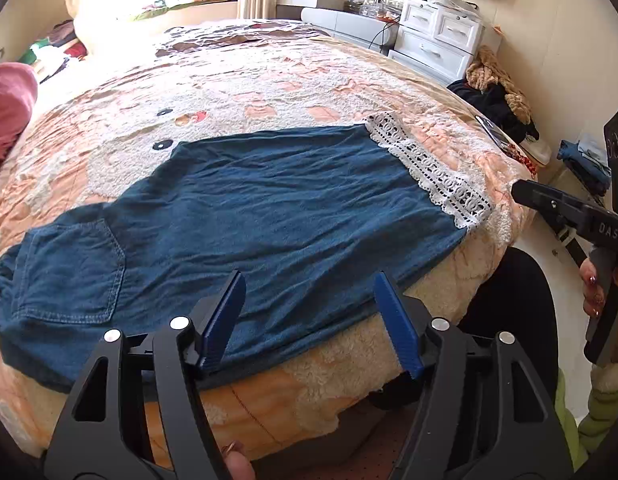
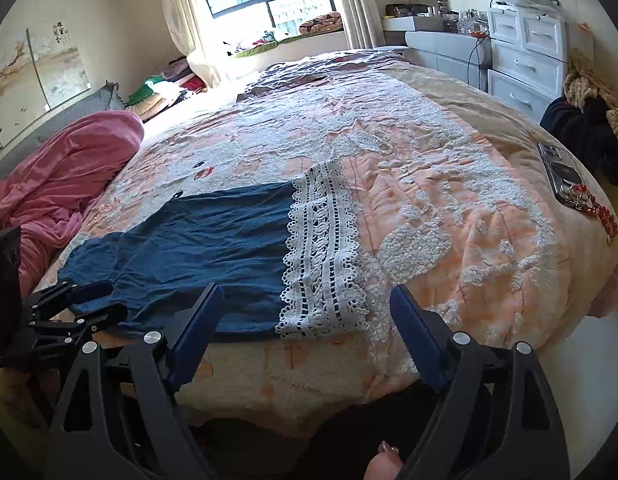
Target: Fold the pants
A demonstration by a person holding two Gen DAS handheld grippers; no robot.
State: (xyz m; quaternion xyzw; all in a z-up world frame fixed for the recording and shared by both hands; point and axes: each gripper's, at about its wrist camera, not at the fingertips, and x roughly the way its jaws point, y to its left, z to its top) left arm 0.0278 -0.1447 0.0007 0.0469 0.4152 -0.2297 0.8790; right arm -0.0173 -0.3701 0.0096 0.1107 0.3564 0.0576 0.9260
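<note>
Dark blue pants (image 1: 245, 216) lie flat across the near edge of the bed, legs stacked, back pocket (image 1: 69, 272) at the left and white lace hem (image 1: 429, 168) at the right. They also show in the right wrist view (image 2: 205, 248), with the lace hem (image 2: 321, 256). My left gripper (image 1: 313, 320) is open over the pants' near edge. My right gripper (image 2: 305, 332) is open just in front of the lace hem. The left gripper shows at the left in the right wrist view (image 2: 89, 300). The right gripper shows at the right in the left wrist view (image 1: 525, 192).
The pants rest on a fluffy orange and white bedspread (image 2: 449, 216). A pink blanket (image 2: 61, 176) is heaped at the left. A phone with a red bead strap (image 2: 565, 176) lies near the bed's right edge. White drawers (image 2: 525, 52) and piled clothes (image 2: 589, 112) stand to the right.
</note>
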